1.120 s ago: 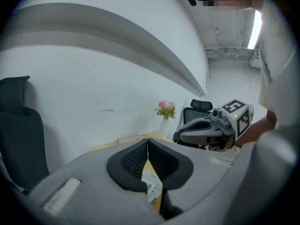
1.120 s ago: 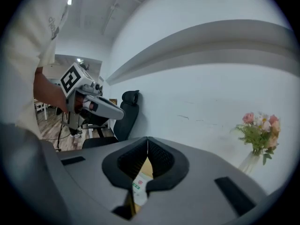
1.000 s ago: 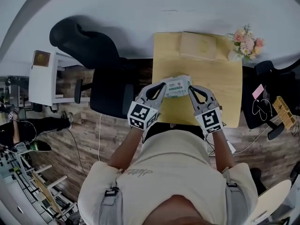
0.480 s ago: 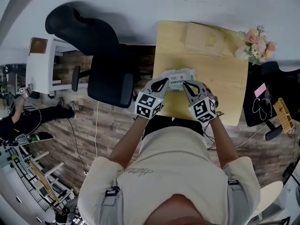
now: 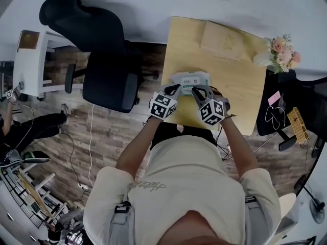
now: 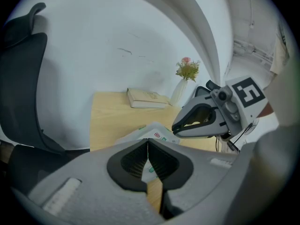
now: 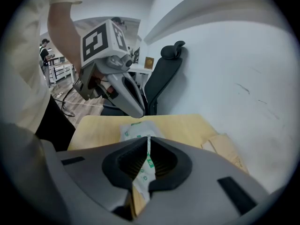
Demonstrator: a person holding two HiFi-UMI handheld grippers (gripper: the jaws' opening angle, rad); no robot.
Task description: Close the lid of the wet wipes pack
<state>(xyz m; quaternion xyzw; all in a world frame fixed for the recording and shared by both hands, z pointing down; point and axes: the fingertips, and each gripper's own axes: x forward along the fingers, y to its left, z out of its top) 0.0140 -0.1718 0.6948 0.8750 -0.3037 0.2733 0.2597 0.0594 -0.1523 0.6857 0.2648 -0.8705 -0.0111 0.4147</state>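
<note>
White film wet wipes pack (image 5: 190,79) on wood table (image 5: 240,80); left claw (image 5: 177,88), right claw (image 5: 195,89) pinch its ends

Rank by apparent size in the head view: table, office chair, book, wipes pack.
1. table
2. office chair, clearly smaller than the table in this view
3. book
4. wipes pack, close to the book; its ends are partly covered, so this last pair is unsure

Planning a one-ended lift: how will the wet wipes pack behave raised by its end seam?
Probably floppy: the right gripper pinches flat a thin end seam of the wet wipes pack. Likely to sag if lifted so. Lying flat, it shouldn't roll.
</note>
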